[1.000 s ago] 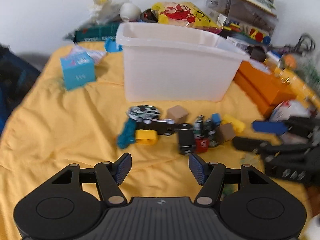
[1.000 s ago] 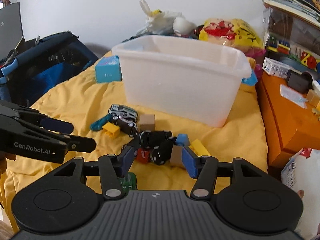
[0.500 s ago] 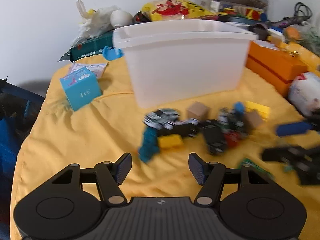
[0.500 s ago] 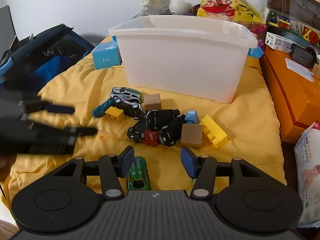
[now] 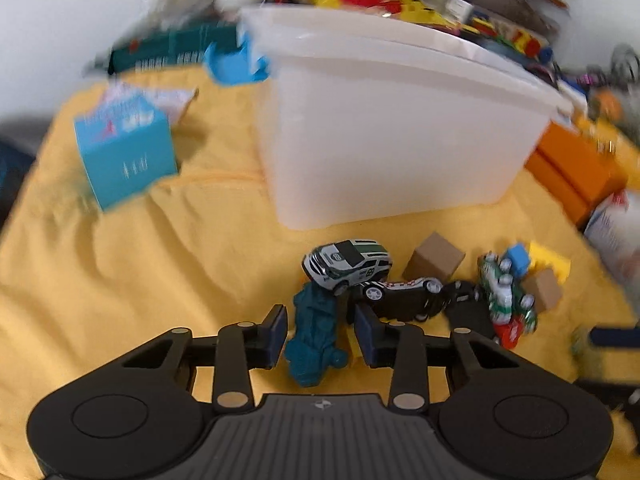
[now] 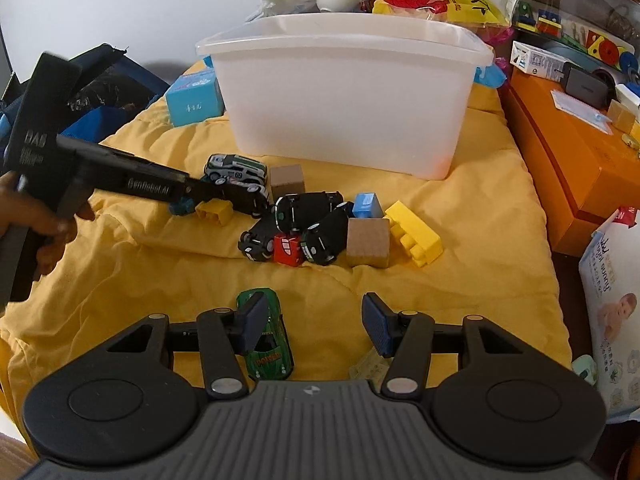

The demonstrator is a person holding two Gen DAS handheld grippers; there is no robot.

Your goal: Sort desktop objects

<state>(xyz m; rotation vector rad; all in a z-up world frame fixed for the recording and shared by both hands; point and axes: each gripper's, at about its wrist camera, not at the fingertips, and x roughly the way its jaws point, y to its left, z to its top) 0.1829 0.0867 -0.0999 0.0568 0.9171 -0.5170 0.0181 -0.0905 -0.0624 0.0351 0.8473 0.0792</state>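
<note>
In the left wrist view my left gripper (image 5: pixel 321 332) straddles a teal toy car (image 5: pixel 316 336) on the yellow cloth. Its jaws are closing, with a thin gap still showing at the right pad. Just beyond lie a white-and-green car (image 5: pixel 348 266), black cars (image 5: pixel 408 298) and a wooden cube (image 5: pixel 434 258). The white bin (image 5: pixel 400 140) stands behind them. In the right wrist view my right gripper (image 6: pixel 315 326) is open and holds nothing. A green car (image 6: pixel 266 344) lies beside its left finger. The left gripper (image 6: pixel 200 194) reaches in from the left.
A light blue box (image 5: pixel 124 156) sits left of the bin. Orange boxes (image 6: pixel 560 168) and a wipes pack (image 6: pixel 612 300) line the right edge. A dark bag (image 6: pixel 100 92) is at the left. A yellow brick (image 6: pixel 414 228), a blue block (image 6: pixel 366 206) and a red car (image 6: pixel 288 248) lie in the pile.
My left gripper has moved forward and down to the teal car, and its jaws have narrowed around it. The right gripper has hardly moved.
</note>
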